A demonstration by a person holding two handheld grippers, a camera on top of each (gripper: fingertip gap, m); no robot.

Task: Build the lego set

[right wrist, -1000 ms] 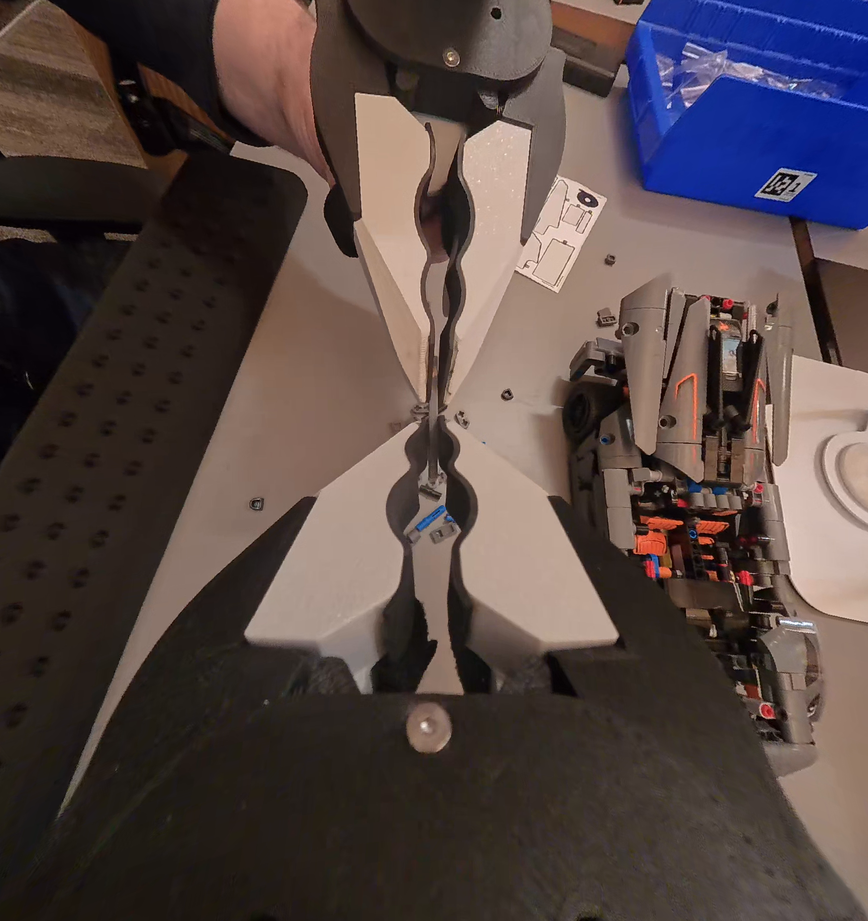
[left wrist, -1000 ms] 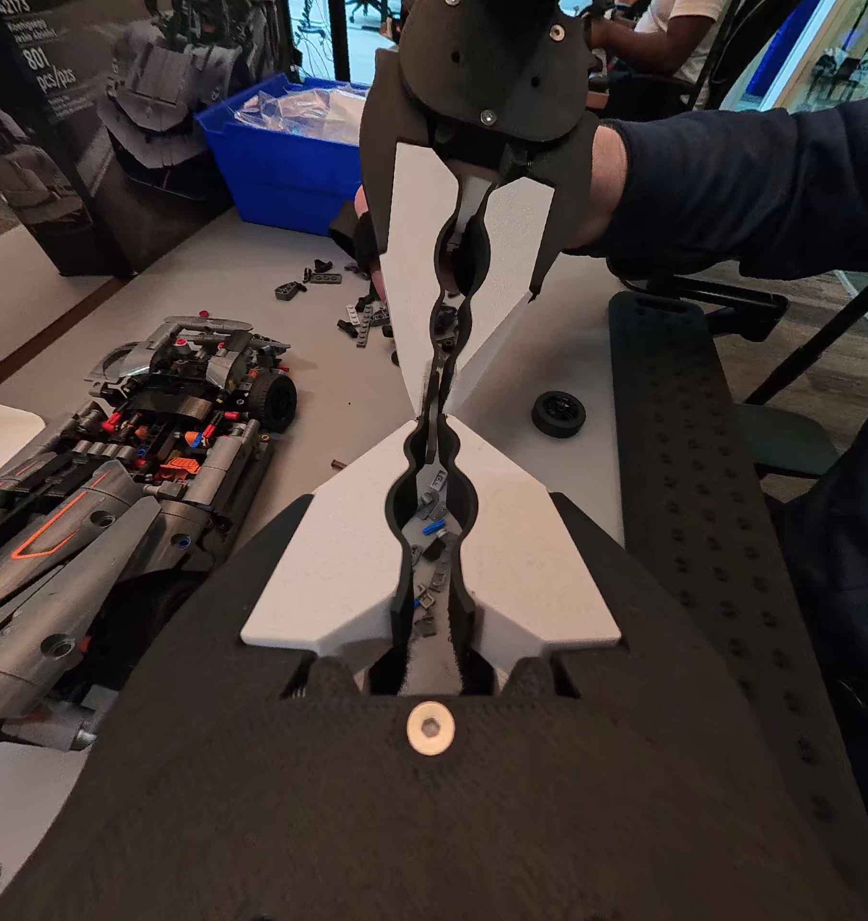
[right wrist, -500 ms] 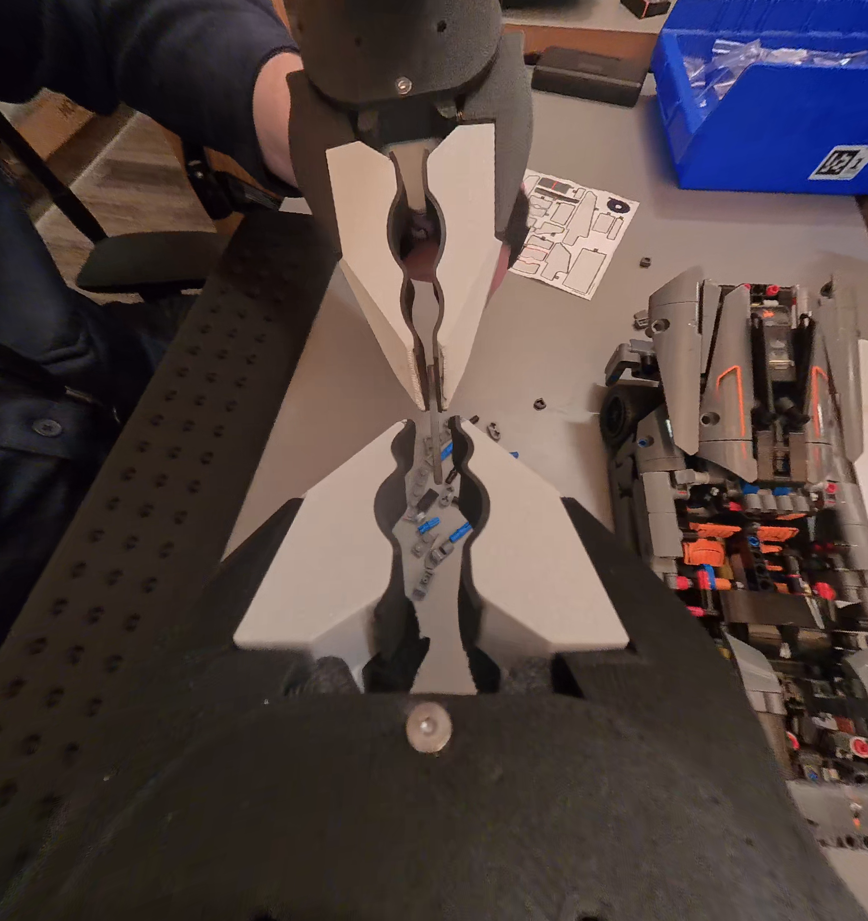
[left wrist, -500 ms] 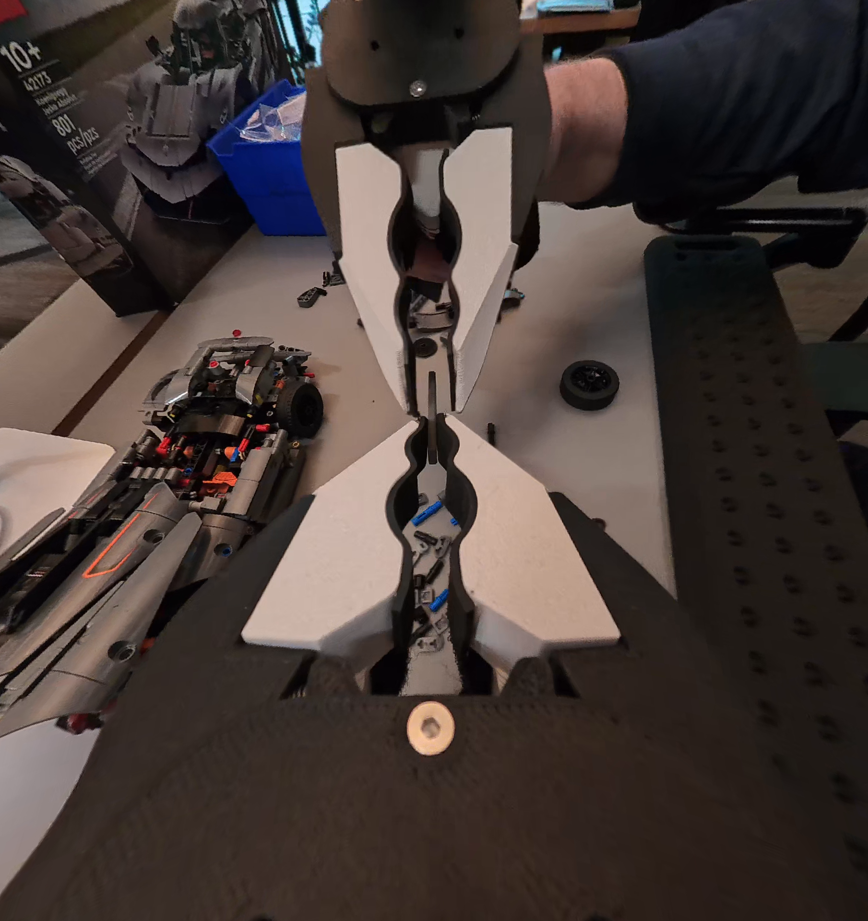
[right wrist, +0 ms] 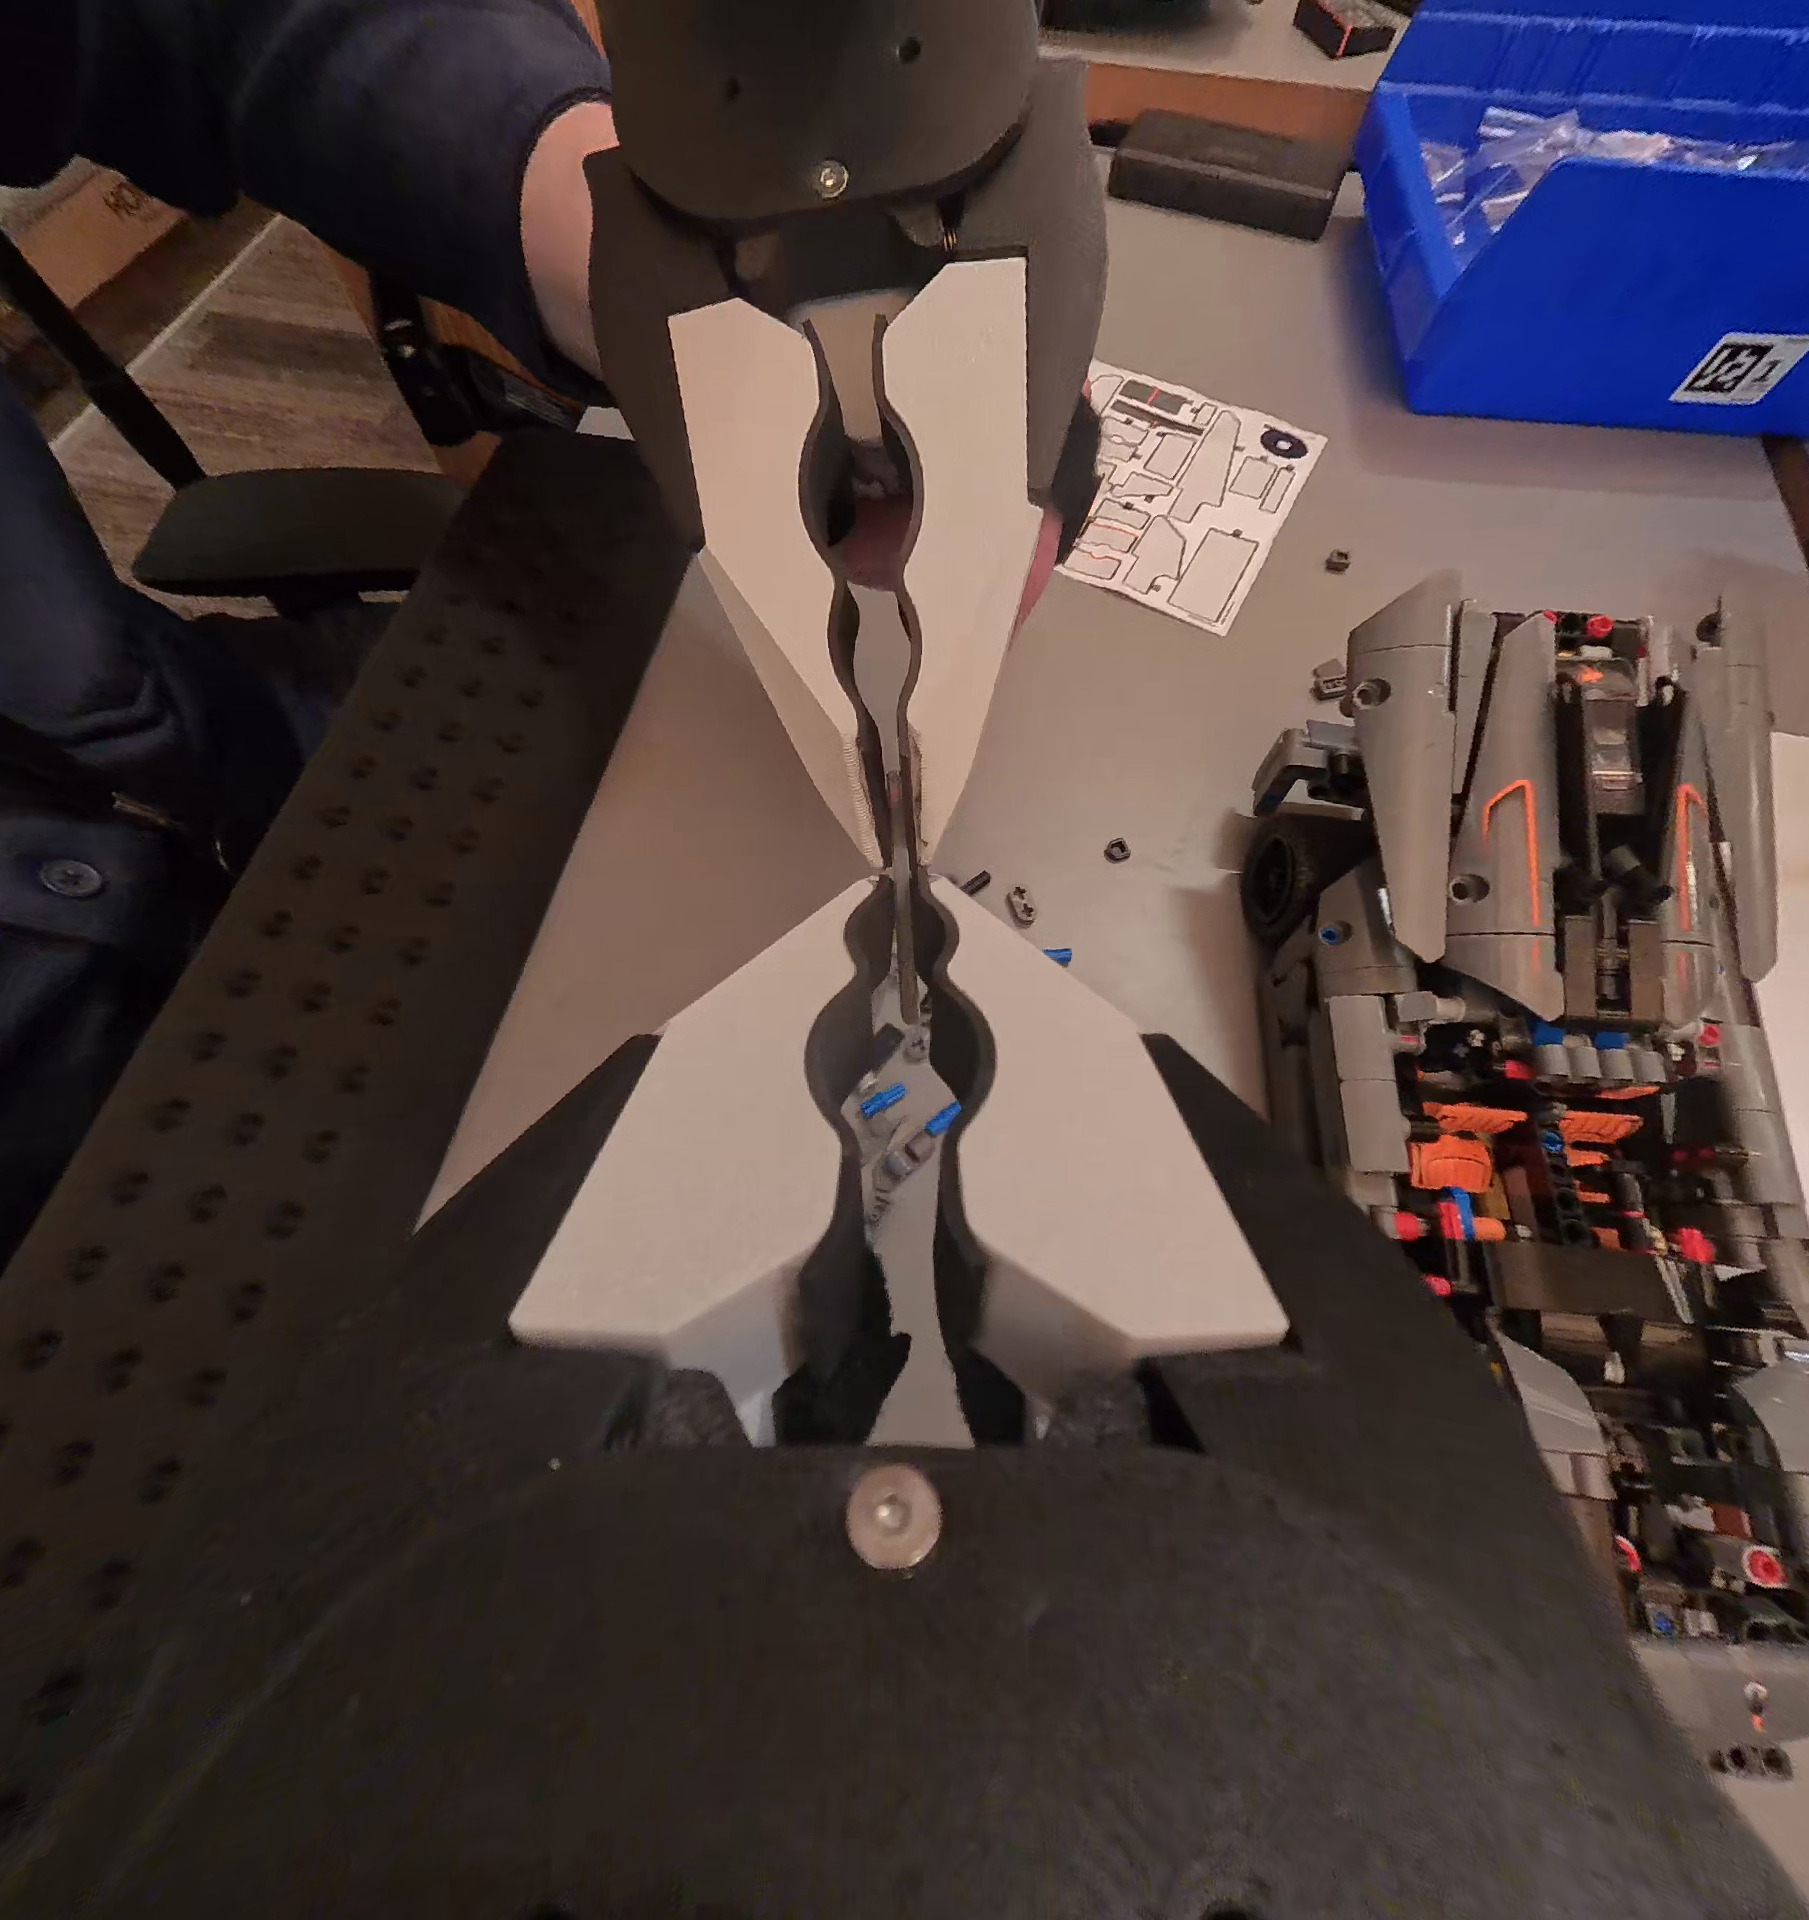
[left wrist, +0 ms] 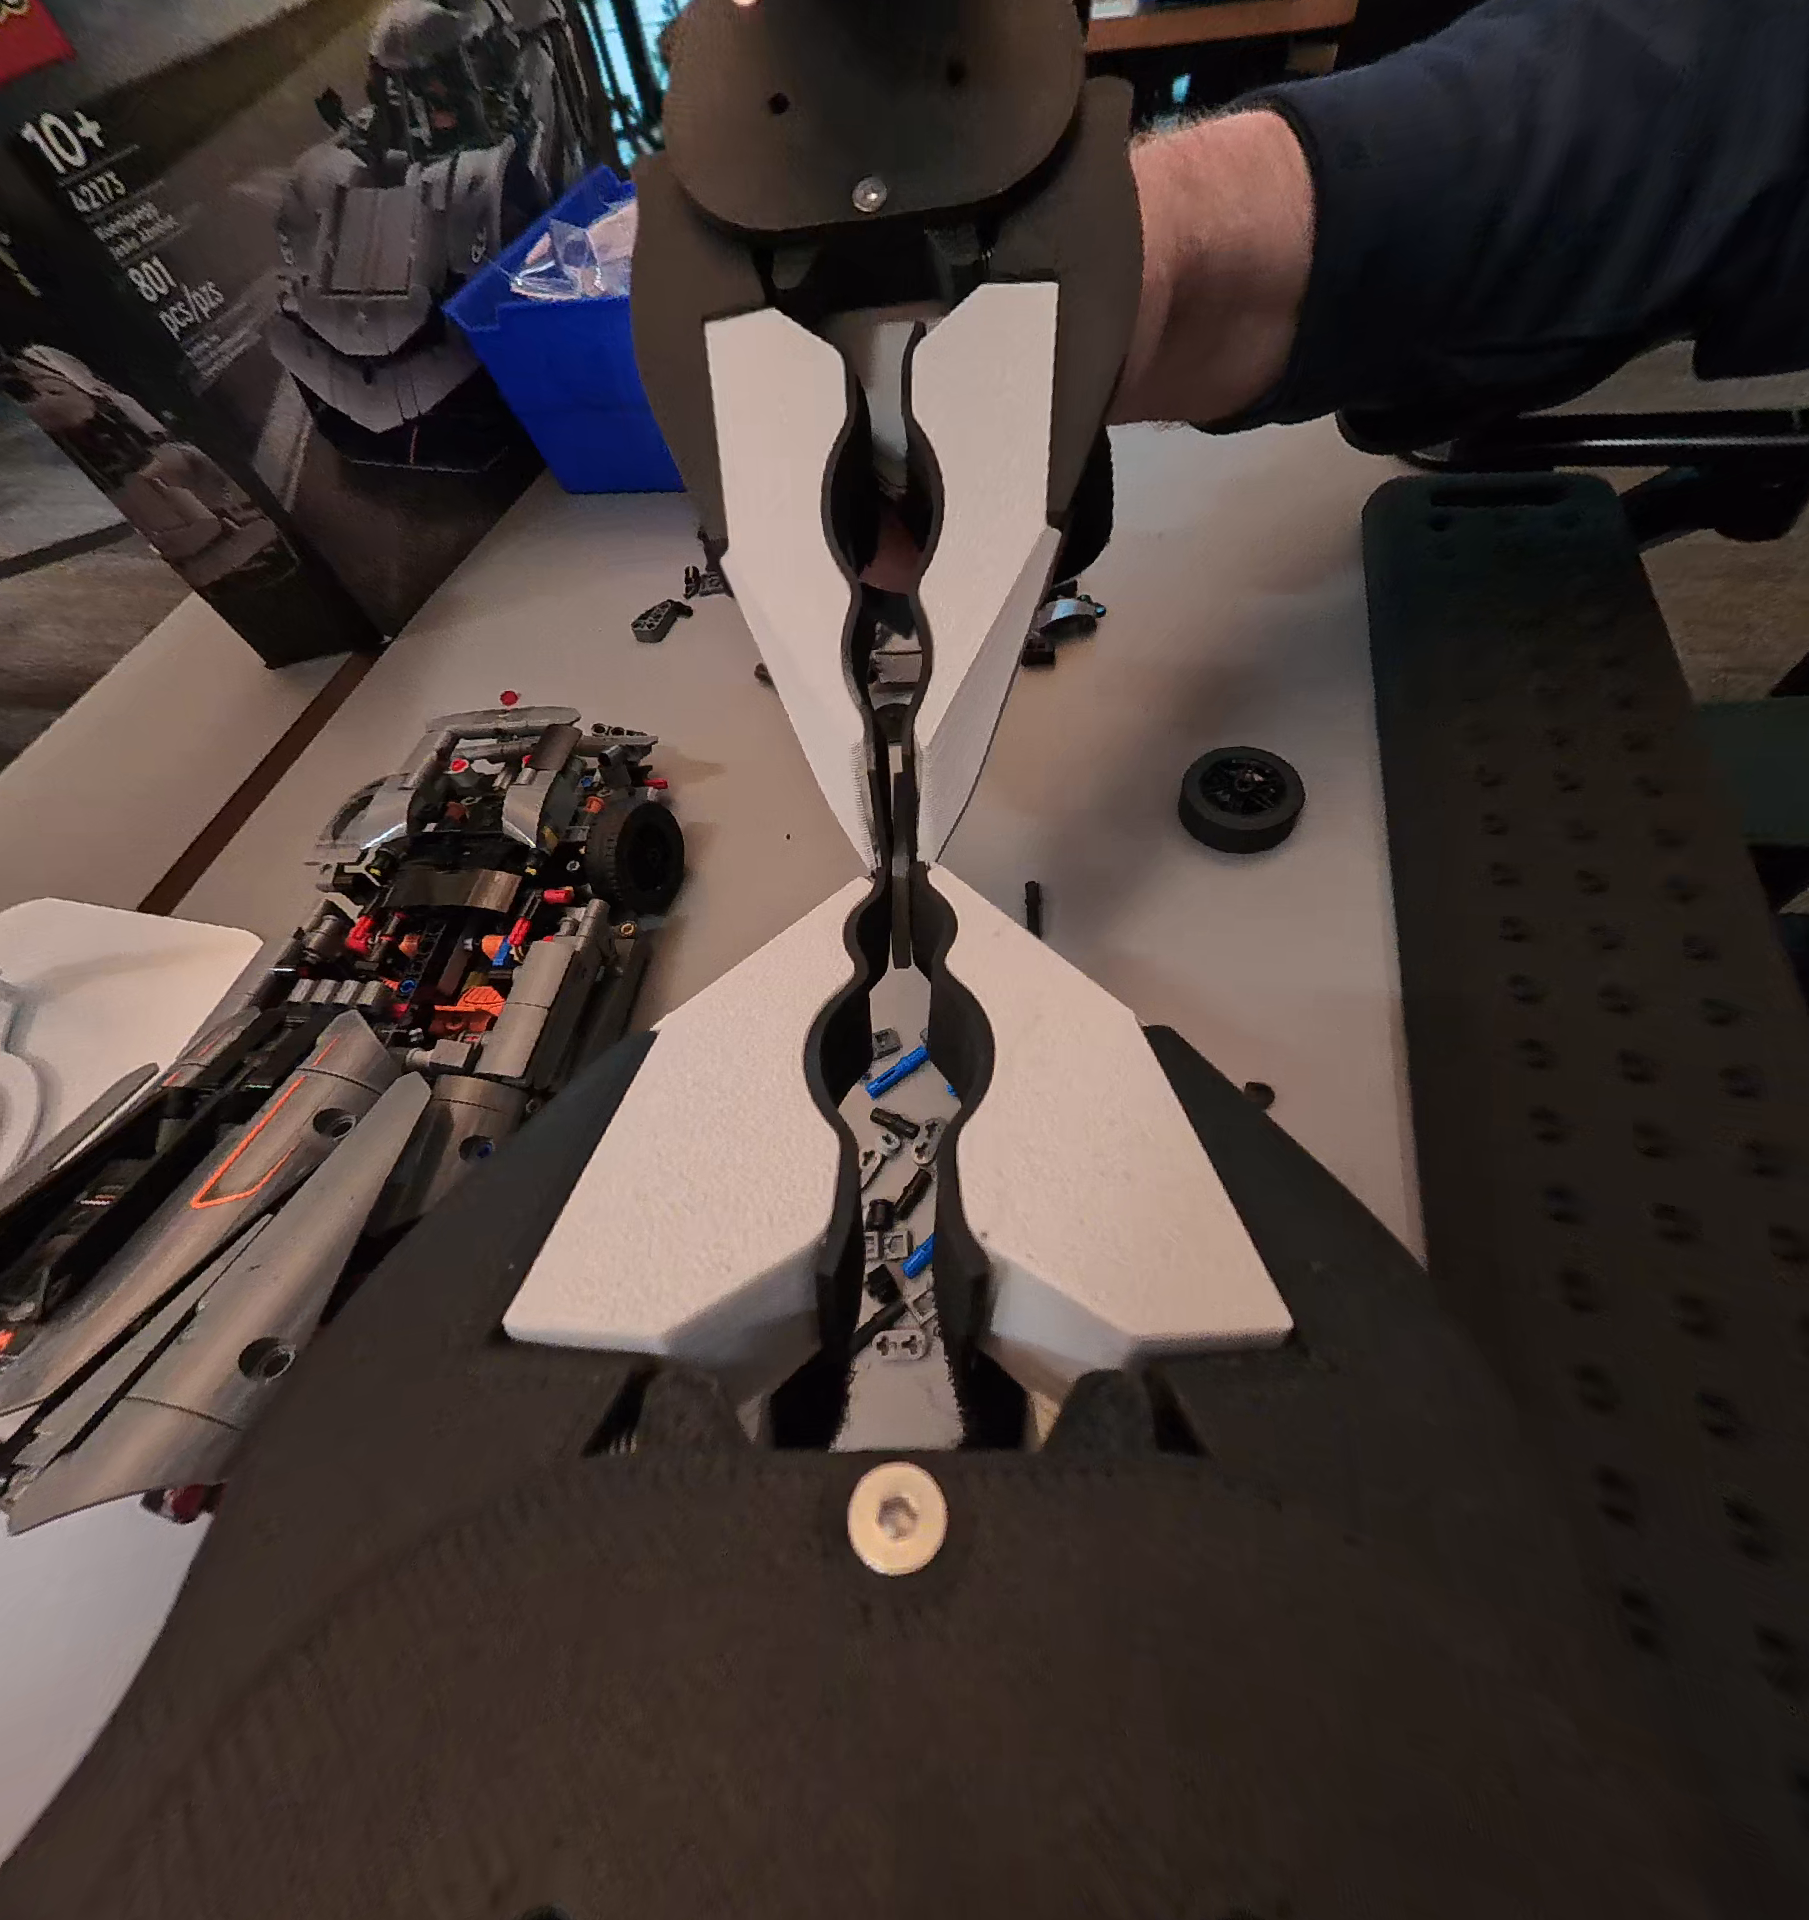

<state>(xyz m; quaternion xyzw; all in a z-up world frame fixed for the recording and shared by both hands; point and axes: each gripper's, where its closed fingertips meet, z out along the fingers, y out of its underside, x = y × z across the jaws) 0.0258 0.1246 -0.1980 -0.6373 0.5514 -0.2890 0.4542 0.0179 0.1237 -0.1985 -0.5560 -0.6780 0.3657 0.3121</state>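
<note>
My two grippers meet tip to tip above the grey table. A thin dark lego piece [left wrist: 896,831] runs between them, also seen in the right wrist view [right wrist: 902,914]. My left gripper [left wrist: 895,891] is shut on its near end. My right gripper [right wrist: 905,896] is shut on its other end. The right gripper [left wrist: 892,854] faces me in the left wrist view, and the left gripper [right wrist: 887,854] faces me in the right wrist view. The part-built grey and orange lego car [left wrist: 443,935] [right wrist: 1565,935] lies on the table beside them.
Small loose parts [left wrist: 900,1164] [right wrist: 900,1122] lie under the grippers. A loose black wheel [left wrist: 1243,800], a blue bin [right wrist: 1606,260], the set's box [left wrist: 152,364], a sticker sheet [right wrist: 1191,499] and a black perforated board [left wrist: 1565,935] surround them. Less than 4 cm separates the two grippers' tips.
Half a second ago the right gripper's jaws stood apart around the piece held by the left; now they are closed on it again. Both grippers have shifted slightly over the table.
</note>
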